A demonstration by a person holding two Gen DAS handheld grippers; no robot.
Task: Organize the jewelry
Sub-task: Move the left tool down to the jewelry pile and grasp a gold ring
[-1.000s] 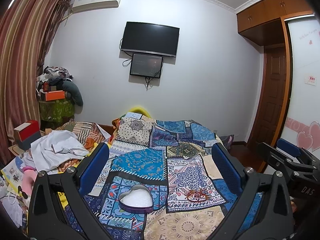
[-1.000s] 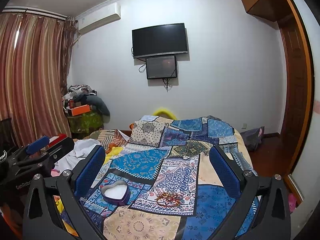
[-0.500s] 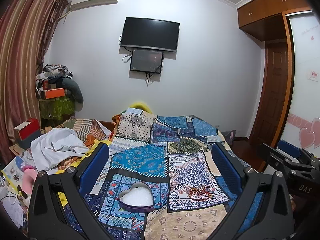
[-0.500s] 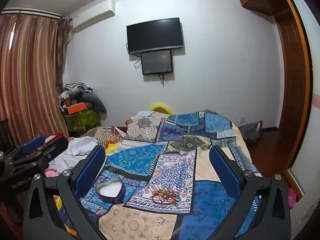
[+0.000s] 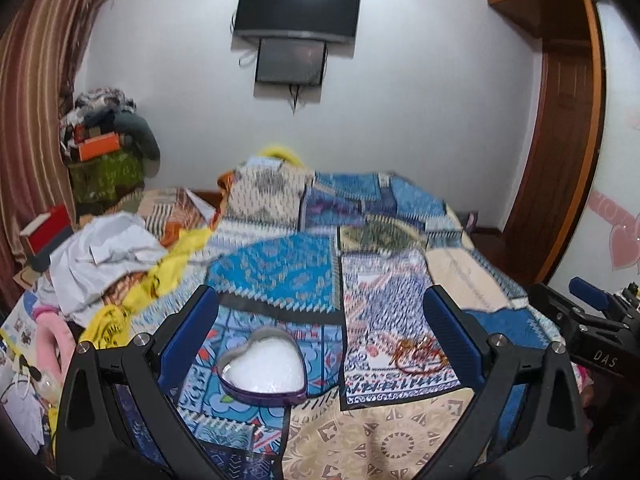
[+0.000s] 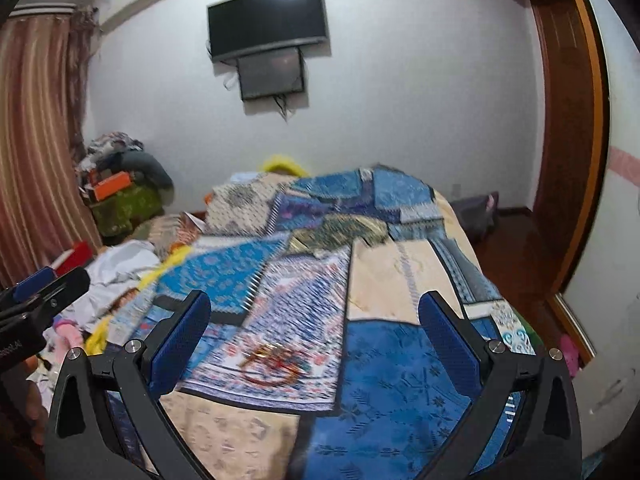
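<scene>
A purple heart-shaped box (image 5: 264, 372) with a white lining lies open on the patchwork bedspread (image 5: 360, 432). A small tangle of red and gold jewelry (image 5: 418, 354) lies to its right, and shows in the right wrist view (image 6: 272, 362) too. My left gripper (image 5: 320, 336) is open and empty, held above the box and the jewelry. My right gripper (image 6: 314, 338) is open and empty, above the jewelry. The box is hidden in the right wrist view. The right gripper's body (image 5: 588, 328) shows at the right edge of the left wrist view.
White and yellow clothes (image 5: 108, 256) are piled at the bed's left side. A red box (image 5: 48, 230) and stacked clutter (image 5: 104, 148) stand by the curtain. A TV (image 5: 296, 10) hangs on the far wall. A wooden door (image 5: 560, 160) is at the right.
Both grippers have moved down and closer to the bed; the box and jewelry look larger. The right gripper has swung right, so the box has left its view. Both stay open.
</scene>
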